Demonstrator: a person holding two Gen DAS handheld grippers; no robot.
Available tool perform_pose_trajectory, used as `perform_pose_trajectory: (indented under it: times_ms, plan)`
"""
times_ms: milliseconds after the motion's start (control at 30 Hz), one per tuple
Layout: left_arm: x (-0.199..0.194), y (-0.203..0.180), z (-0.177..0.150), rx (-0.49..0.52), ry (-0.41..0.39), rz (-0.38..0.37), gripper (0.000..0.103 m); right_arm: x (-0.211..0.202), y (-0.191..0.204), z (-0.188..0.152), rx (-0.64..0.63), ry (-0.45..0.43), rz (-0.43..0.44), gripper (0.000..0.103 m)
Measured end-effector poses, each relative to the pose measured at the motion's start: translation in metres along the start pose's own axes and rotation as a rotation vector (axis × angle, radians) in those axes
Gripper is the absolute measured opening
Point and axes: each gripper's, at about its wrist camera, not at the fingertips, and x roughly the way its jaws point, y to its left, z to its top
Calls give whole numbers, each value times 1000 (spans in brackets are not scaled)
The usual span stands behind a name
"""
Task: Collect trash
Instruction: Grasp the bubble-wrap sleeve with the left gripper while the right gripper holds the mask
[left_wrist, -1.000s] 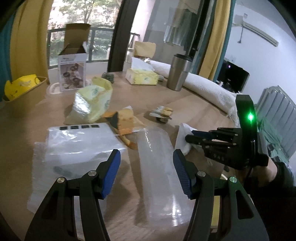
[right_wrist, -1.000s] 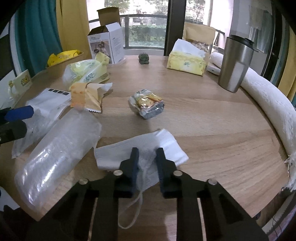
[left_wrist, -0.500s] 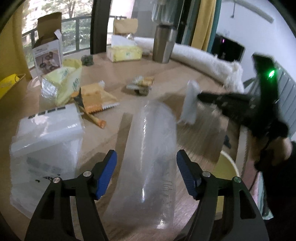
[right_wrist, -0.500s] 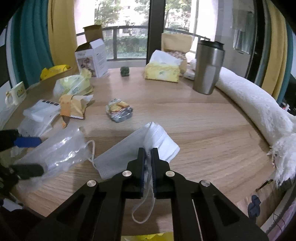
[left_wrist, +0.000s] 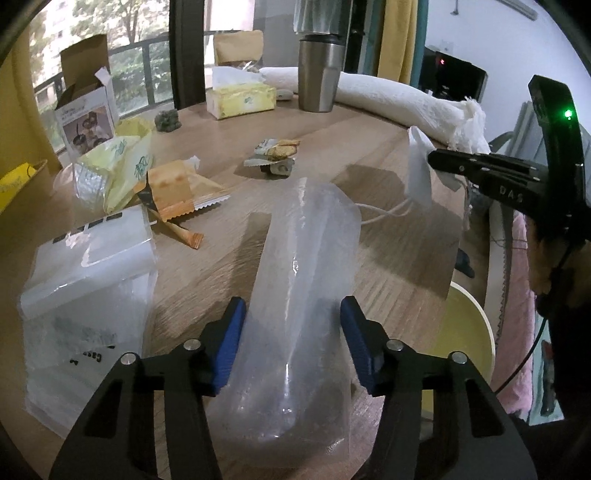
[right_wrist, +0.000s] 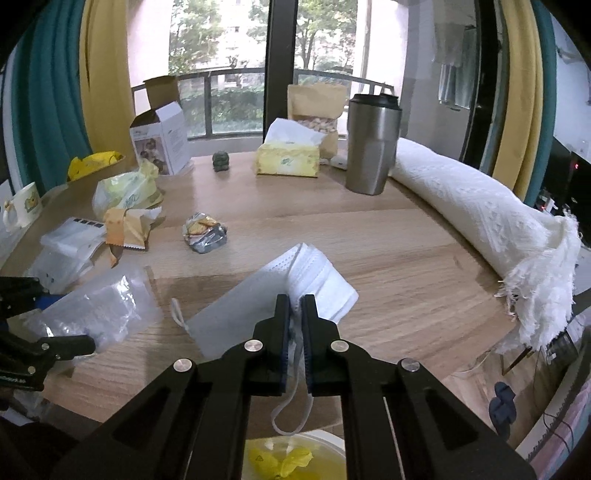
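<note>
My right gripper (right_wrist: 294, 306) is shut on a white face mask (right_wrist: 258, 295) and holds it above the table's near edge; one ear loop hangs down. The mask also shows in the left wrist view (left_wrist: 419, 173). My left gripper (left_wrist: 293, 325) is open, its blue pads either side of a clear plastic bag (left_wrist: 303, 295) that lies on the table and also shows in the right wrist view (right_wrist: 99, 310). A yellow-lined bin (right_wrist: 291, 458) stands below the table edge, under the mask; it also shows in the left wrist view (left_wrist: 465, 339).
On the wooden table (right_wrist: 369, 236) lie an orange wrapper (left_wrist: 173, 192), a crumpled snack wrapper (right_wrist: 203, 232), a yellow-green packet (left_wrist: 122, 162), a clear package (left_wrist: 88, 280), a tissue box (right_wrist: 288, 158), a steel tumbler (right_wrist: 371, 144), a white box (right_wrist: 159, 140) and a rolled towel (right_wrist: 472, 214).
My right gripper closed on the mask and lifted it off the table toward the near edge. My left gripper moved forward around the clear bag and narrowed somewhat.
</note>
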Motion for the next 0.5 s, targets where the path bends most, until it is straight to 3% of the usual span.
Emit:
perform_pose_trajectory:
  times_ms: [500]
  plan:
    - [-34,-23,2,30,-80,5,49,-45,-9,-16,14,-48,-32,7]
